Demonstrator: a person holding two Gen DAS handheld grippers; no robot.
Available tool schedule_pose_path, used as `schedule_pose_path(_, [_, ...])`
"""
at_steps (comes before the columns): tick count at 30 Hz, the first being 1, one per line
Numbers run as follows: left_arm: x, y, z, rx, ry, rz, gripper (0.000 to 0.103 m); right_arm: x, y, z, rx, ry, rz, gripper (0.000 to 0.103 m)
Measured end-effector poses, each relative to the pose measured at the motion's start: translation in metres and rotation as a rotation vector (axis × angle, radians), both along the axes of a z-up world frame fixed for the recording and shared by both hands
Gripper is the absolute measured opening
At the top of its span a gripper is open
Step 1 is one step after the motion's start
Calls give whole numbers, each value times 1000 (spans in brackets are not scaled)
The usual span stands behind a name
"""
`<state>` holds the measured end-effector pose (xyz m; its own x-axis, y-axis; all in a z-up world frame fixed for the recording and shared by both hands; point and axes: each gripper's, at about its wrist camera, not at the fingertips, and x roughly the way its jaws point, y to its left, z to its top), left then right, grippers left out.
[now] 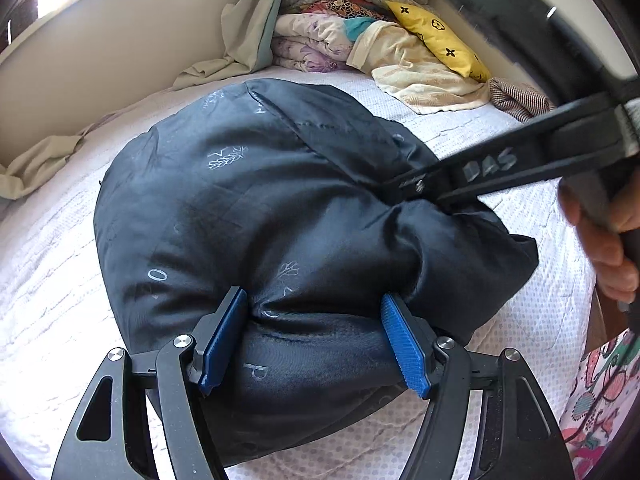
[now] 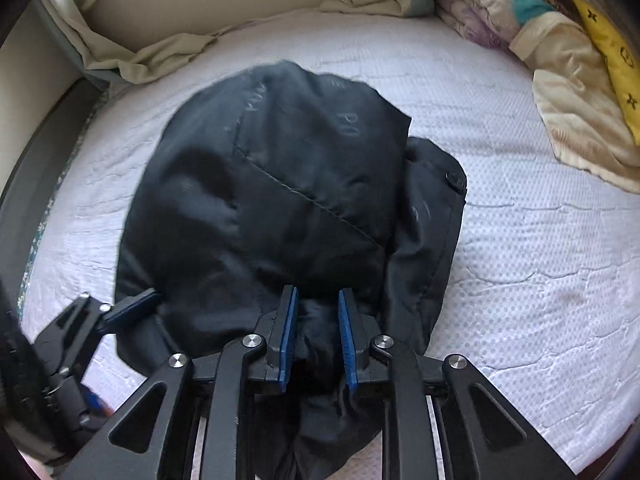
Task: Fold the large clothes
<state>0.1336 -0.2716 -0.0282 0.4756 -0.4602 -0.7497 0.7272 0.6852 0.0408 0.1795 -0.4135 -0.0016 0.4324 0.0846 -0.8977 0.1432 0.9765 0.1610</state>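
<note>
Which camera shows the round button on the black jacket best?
The right wrist view: the button sits clear on a flap at the black jacket's right edge. In the left wrist view I can't find it among the folds.

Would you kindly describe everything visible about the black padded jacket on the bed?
The black padded jacket is puffy, slightly shiny, with faint pale leaf and letter prints, stitched seams and one dark snap button. It lies bundled on the white textured bedspread. The left hand-held gripper straddles its near fold; the right hand-held gripper pinches its edge.

jacket (image 1: 256, 208): black cloth, slight sheen | bedspread (image 1: 52, 280): white quilted cloth, matt
</note>
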Motion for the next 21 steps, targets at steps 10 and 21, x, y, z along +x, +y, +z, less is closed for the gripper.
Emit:
schedule_pose_path(10, [0, -5, -4, 14, -21, -8, 73, 16, 2, -33, 19, 11, -42, 12])
schedule_pose_path(21, [3, -2, 0, -3, -17, 13, 73, -21, 5, 47, -93, -194, -75, 81])
